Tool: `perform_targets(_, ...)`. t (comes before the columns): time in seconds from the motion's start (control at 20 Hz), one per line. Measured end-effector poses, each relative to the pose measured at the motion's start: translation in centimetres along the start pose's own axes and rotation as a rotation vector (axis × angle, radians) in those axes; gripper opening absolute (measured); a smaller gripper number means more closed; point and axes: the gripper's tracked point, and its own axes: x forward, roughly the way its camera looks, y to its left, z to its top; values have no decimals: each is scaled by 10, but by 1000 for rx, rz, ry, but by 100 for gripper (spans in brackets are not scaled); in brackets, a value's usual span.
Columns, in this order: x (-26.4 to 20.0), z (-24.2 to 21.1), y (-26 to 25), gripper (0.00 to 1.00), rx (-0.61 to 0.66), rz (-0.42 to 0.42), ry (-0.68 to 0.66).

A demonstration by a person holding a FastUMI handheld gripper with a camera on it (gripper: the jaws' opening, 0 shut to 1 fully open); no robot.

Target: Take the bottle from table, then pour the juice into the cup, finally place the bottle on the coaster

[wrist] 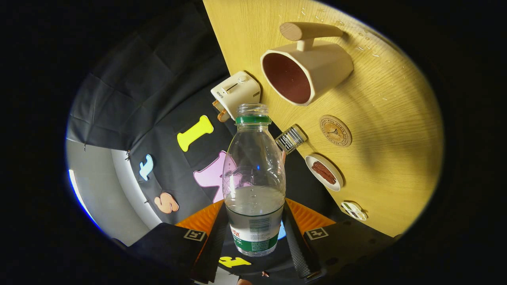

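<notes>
A clear plastic bottle (254, 178) with a green neck ring and no cap is held between my two fingers, and my gripper (253, 233) is shut on its labelled lower part. It is partly filled with clear liquid. The whole view is rolled sideways, so the bottle is tilted relative to the wooden table (396, 118). Beyond the bottle's open mouth stands a cream cup (307, 71) with a dark red inside and a wooden handle; the mouth is close to the cup's rim. A round wooden coaster (335, 131) lies on the table beside the cup.
A small cream toaster (235, 93) stands at the table's edge near the cup. Near the coaster are a small wire rack (291, 138), a white dish with brown food (324, 172) and a small white object (353, 210).
</notes>
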Motion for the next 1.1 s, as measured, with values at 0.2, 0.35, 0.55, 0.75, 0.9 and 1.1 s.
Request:
perform_targets(0.2,1,-1,3,76,10,3,0)
perform_targets(0.35,1,1,2,76,4,1,-3)
perform_targets(0.55,1,-5,-8,75,-220,-39,29)
perform_targets(0.75,4,-4,-12,76,-531,-52,21)
perform_targets(0.9,7,-1,-12,75,-794,-48,-3)
perform_targets(1.1,15,3,-14,76,-1142,-50,-71)
